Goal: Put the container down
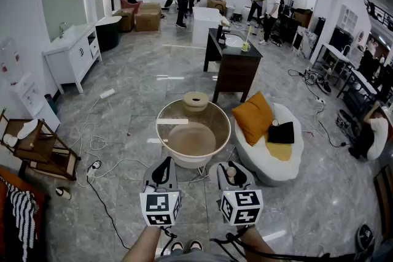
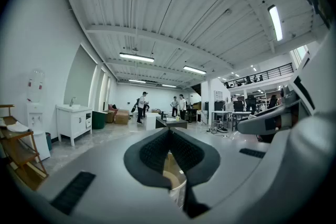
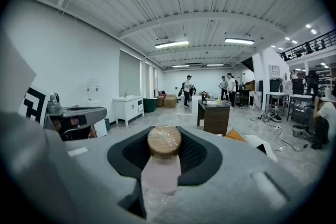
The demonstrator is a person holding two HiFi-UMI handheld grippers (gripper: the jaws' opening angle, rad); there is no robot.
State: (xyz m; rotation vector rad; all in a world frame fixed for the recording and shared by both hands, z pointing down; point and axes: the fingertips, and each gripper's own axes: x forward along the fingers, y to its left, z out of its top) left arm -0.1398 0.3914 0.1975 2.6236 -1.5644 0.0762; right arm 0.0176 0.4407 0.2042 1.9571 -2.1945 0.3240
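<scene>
A small pale pink container (image 3: 161, 170) with a round wooden lid (image 3: 164, 142) sits between the pads of my right gripper (image 3: 164, 136), which is shut on it. In the head view the container (image 1: 231, 172) shows as a small lid in the right gripper (image 1: 233, 175), just short of the near edge of a round glass table (image 1: 161, 126). My left gripper (image 1: 163, 170) is held level beside it. Its fingertips meet at the front, it is shut and holds nothing (image 2: 169, 131). A round wooden piece (image 1: 195, 100) stands at the table's far edge.
A white lounge seat (image 1: 293, 159) with an orange cushion (image 1: 253, 116) and a black cushion (image 1: 281, 133) stands right of the table. Behind it is a dark desk (image 1: 233, 64). Cables (image 1: 92, 132) trail on the floor beside a wooden rack (image 1: 37, 147). Several people stand far back.
</scene>
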